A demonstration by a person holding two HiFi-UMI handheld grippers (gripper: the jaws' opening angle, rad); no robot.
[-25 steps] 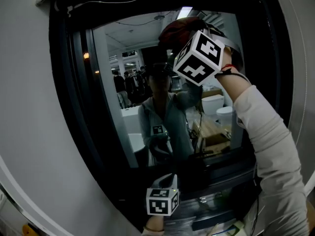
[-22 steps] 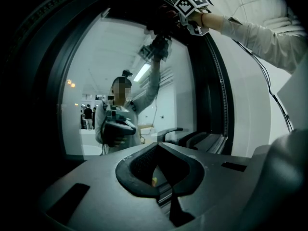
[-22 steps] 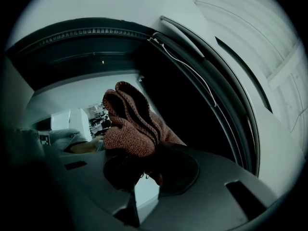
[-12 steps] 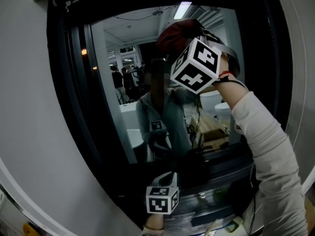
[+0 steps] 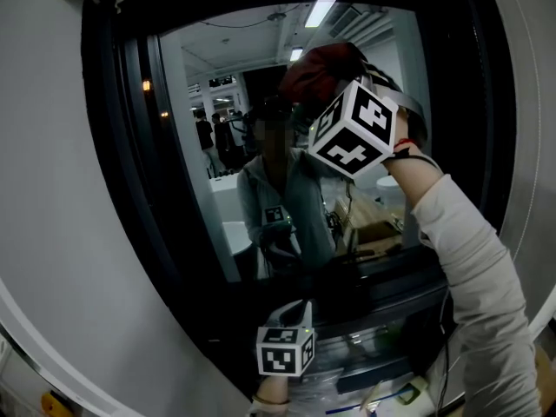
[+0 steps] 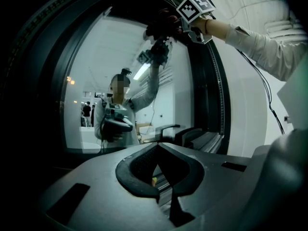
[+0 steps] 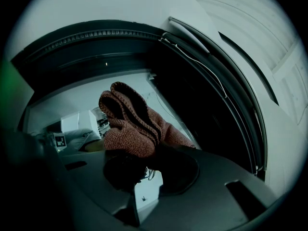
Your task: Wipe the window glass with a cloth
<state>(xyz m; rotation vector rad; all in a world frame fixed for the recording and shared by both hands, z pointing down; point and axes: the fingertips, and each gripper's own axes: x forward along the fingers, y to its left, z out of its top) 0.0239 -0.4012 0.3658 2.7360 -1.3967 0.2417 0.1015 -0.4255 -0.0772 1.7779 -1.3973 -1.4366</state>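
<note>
Cloth (image 5: 317, 66), 1 pc, pinched in right gripper (image 7: 139, 160) jaws at window glass (image 5: 217, 215); left gripper (image 6: 163, 193) jaws together, empty.

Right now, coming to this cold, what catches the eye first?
The reddish-brown cloth, clamped in the right gripper and held high at the top of the window glass. Next, the glass mirrors the person and a bright room; the left gripper hangs low, shut and empty.
</note>
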